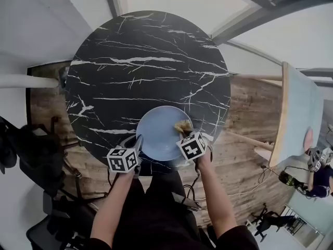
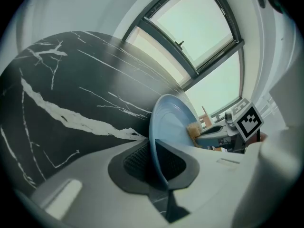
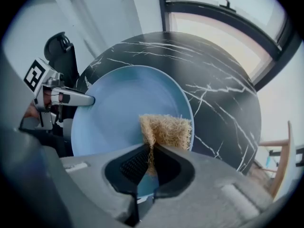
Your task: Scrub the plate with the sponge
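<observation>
No legible txt, brand, no. or label is found in any view. Only b/w square marker patterns are shown. One set is carried on the left cube [image 1: 123,159], just behind the jaws of the left gripper [image 1: 139,142]. The other is on the right cube [image 1: 192,146], just behind the jaws of the right gripper [image 1: 183,129]. No letters or digits can be made out in these patterns.

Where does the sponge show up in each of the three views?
Head view: sponge at the plate's right rim, lower centre.
Left gripper view: small, right of centre, on the plate's face.
Right gripper view: centre, pinched between the jaws, over the plate.
Shared landmark: the blue plate.
</observation>
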`<action>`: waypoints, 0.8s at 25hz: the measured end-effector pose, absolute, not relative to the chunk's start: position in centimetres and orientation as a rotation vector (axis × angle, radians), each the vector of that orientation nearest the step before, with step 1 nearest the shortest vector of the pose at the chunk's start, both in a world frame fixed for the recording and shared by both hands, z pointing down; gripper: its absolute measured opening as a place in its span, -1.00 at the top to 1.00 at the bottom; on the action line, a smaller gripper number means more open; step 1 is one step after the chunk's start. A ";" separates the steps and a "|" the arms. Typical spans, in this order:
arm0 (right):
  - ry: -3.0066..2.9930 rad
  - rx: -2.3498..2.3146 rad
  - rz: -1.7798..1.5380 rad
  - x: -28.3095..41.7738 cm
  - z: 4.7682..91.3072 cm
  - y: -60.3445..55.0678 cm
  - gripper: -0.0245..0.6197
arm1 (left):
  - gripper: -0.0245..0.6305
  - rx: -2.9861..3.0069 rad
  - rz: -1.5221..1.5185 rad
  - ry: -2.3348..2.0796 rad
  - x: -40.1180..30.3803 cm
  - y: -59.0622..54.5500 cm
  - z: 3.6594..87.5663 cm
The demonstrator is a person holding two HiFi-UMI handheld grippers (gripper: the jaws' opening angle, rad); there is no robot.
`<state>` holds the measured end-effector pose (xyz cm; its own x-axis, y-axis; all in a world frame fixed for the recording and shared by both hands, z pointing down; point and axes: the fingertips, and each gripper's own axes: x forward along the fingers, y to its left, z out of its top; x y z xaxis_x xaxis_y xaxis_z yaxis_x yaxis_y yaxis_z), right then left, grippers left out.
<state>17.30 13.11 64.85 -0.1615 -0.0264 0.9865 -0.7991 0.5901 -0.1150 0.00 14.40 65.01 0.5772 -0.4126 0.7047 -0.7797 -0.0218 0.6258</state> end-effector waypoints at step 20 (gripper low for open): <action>-1.990 1.053 0.648 14.4 54.2 8.8 0.86 | 0.67 1.700 0.453 -1.095 -1.3 12.8 63.6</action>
